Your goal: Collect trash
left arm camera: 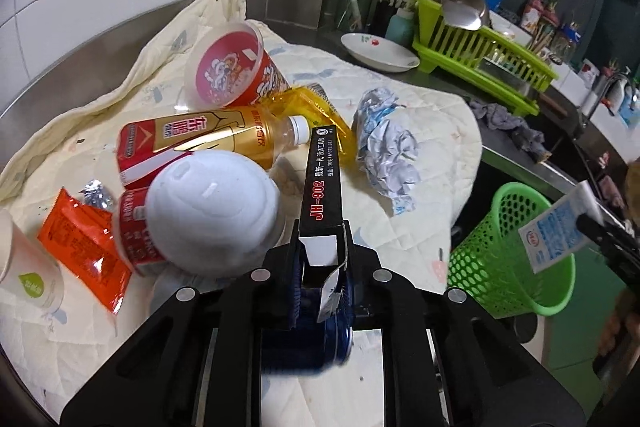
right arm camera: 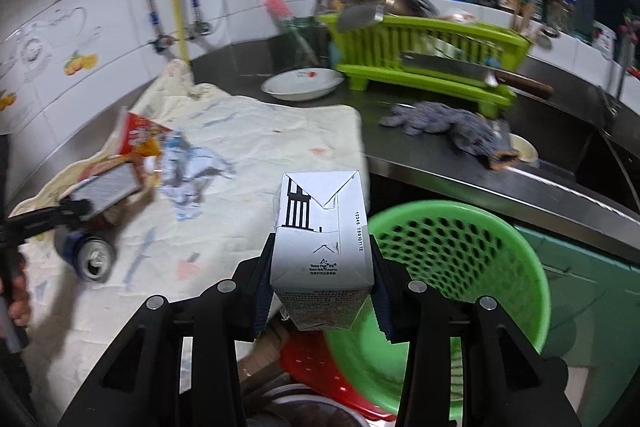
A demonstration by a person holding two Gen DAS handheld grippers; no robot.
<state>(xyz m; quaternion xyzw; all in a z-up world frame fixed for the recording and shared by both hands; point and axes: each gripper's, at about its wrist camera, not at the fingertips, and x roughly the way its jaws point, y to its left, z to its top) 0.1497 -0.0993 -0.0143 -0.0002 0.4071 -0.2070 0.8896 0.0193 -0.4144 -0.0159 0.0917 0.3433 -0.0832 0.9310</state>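
- Left tongs [left arm camera: 320, 259]: I have them pinching a slim black glue box [left arm camera: 325, 187] by its near end. The flap there hangs open and the grip is far from the box's middle, so the long free end could swing or slip out on the way over.
- Right tongs [right arm camera: 322, 291]: pinching a white milk carton [right arm camera: 320, 247], held just at the near rim of the green mesh basket [right arm camera: 452, 247]. If I let go too early, the carton may strike the rim and drop to the clutter below rather than fall inside.
- The basket sits below the tabletop [right arm camera: 440, 163] edge, off the quilted cloth [left arm camera: 420, 95]; both hands heading there together could collide.
- The blue can [right arm camera: 90, 255] lies on its side by the left tongs and could roll if nudged.
- Count of trash lying on the cloth, from the left wrist view:
- one red noodle cup [left arm camera: 232, 67], tipped over;
- one gold drink bottle [left arm camera: 208, 139], lying flat;
- one orange sachet [left arm camera: 86, 247];
- one yellow wrapper [left arm camera: 316, 107];
- one crumpled paper wad [left arm camera: 386, 143];
- one white domed lid [left arm camera: 212, 211] resting over a red cup [left arm camera: 134, 231];
- one paper cup [left arm camera: 28, 267] at the left edge;
- one small foil scrap [left arm camera: 96, 193].
- Held items: two, one per hand.
- Baskets: one.
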